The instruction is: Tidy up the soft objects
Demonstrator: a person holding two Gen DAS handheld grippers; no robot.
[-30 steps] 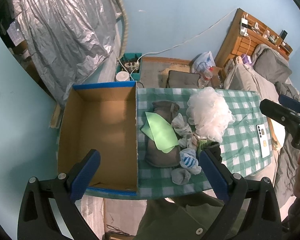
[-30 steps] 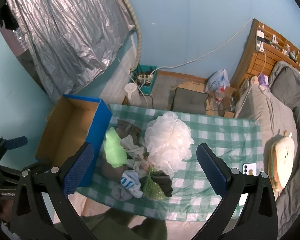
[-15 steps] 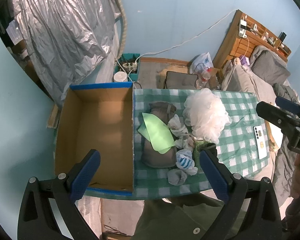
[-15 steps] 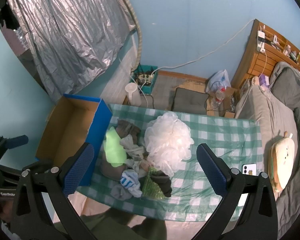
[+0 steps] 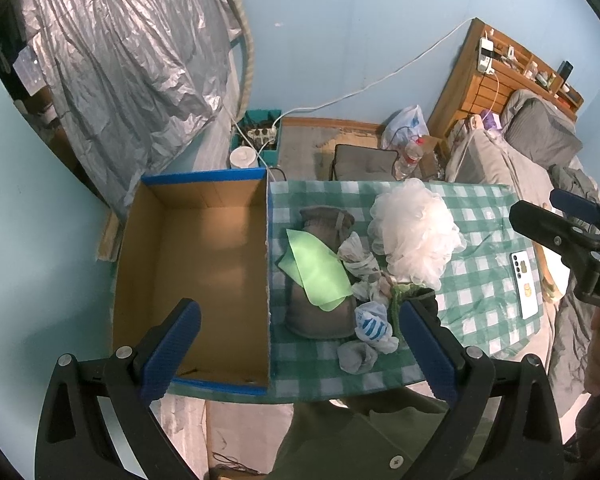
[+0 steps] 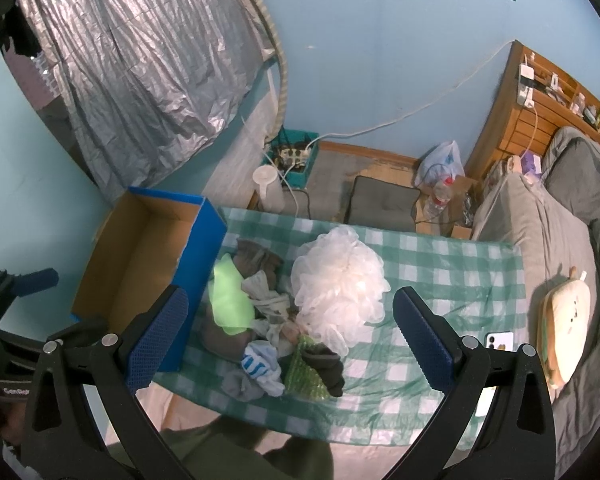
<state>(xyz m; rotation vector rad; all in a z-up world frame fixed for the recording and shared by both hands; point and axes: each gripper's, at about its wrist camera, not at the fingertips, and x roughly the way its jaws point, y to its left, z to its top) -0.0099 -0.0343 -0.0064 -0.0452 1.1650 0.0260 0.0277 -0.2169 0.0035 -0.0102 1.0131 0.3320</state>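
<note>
A pile of soft things lies on the green checked table [image 5: 476, 216] [image 6: 440, 264]: a white mesh pouf [image 5: 414, 234] [image 6: 340, 276], a grey pouch [image 5: 320, 316] [image 6: 256, 258] under a bright green cloth [image 5: 320, 272] [image 6: 230, 300], crumpled white bags [image 5: 358, 260], a blue-striped sock [image 5: 370, 322] [image 6: 260, 362], a grey sock [image 5: 356, 356], a green knit piece [image 6: 304, 372] and a dark sock [image 6: 326, 364]. An empty cardboard box [image 5: 196, 280] [image 6: 140, 248] with blue edges stands left of the pile. My left gripper [image 5: 300, 344] hangs open high above the box's right wall. My right gripper [image 6: 288, 332] hangs open high above the pile.
A white phone [image 5: 525, 286] [image 6: 499, 340] lies at the table's right edge. A bed [image 6: 556, 248] with a toast-shaped plush [image 6: 566, 316] runs along the right. On the floor beyond are a cushion [image 5: 364, 160], a power strip box [image 5: 260, 132] and a plastic bag [image 5: 406, 124]. A silver sheet [image 5: 112, 64] hangs at the left.
Both grippers stay open and hold nothing. The left view has drifted slightly, so the table sits a bit lower-left; the right view is almost unchanged.
</note>
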